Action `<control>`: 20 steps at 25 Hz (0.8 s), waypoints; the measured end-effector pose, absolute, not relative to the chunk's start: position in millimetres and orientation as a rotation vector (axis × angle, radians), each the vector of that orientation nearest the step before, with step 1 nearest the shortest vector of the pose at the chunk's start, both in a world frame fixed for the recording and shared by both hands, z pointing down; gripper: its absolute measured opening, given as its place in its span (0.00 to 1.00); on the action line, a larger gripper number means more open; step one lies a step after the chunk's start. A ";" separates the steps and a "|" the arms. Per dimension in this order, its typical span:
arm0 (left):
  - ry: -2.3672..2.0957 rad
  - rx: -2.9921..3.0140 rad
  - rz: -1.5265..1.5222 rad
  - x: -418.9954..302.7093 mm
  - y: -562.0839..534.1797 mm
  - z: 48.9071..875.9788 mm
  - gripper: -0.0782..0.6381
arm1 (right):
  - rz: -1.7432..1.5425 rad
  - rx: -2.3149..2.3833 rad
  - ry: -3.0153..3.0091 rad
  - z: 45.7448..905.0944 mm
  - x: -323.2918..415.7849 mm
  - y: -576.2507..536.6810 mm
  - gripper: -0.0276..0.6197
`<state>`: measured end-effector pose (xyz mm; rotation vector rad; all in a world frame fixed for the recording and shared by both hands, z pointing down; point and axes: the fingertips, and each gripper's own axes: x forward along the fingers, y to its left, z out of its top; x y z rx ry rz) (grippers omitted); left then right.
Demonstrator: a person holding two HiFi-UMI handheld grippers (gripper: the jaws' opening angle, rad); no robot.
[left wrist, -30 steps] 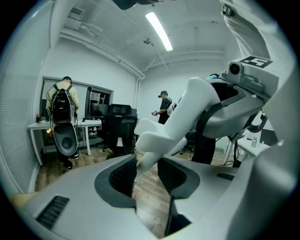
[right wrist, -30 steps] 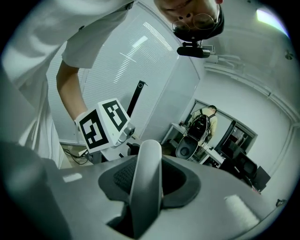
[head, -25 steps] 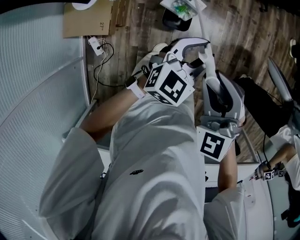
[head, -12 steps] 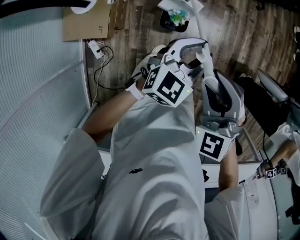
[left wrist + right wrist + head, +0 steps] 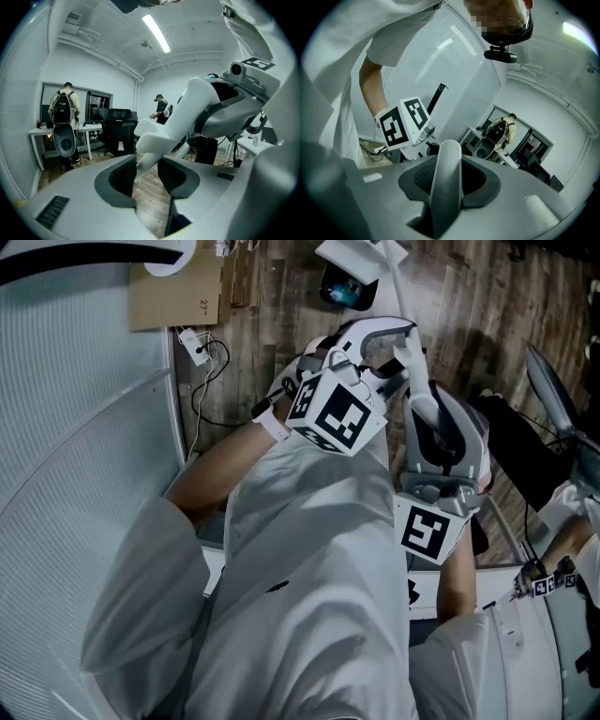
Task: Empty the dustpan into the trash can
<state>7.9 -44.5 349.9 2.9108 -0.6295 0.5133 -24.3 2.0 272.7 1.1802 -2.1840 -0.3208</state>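
Note:
A white dustpan [image 5: 349, 253] shows at the top of the head view, over a dark round bin [image 5: 339, 289] on the wood floor. Its thin white handle [image 5: 392, 287] runs back toward both grippers in front of my chest. My right gripper [image 5: 413, 360] is shut on that handle; in the right gripper view the pale handle [image 5: 447, 159] lies lengthwise between the pads of the right gripper [image 5: 444, 187]. My left gripper [image 5: 380, 338] is close beside it on the left. In the left gripper view the left gripper [image 5: 149, 176] stands open, floor showing through the gap, with the right gripper's white tip just beyond it.
A cardboard box [image 5: 178, 282] and a power strip with cables [image 5: 197, 334] lie on the floor by a ribbed partition [image 5: 84, 427]. A black chair [image 5: 525, 456] and another person's arm [image 5: 562, 549] are at the right. Desks and a person with a backpack [image 5: 63, 108] are farther off.
The white dustpan at the top has shifted a little left and its greenish litter no longer shows. Both grippers stay where they were.

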 end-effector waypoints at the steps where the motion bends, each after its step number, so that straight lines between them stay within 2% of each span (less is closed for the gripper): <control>1: -0.626 2.914 0.512 8.8 -45.4 347.6 0.30 | -0.320 1.188 -2.182 270.5 -23.4 1.2 0.23; 20: -0.430 3.003 0.502 44.6 -54.2 306.7 0.30 | -0.177 1.501 -2.100 228.7 11.3 -12.2 0.23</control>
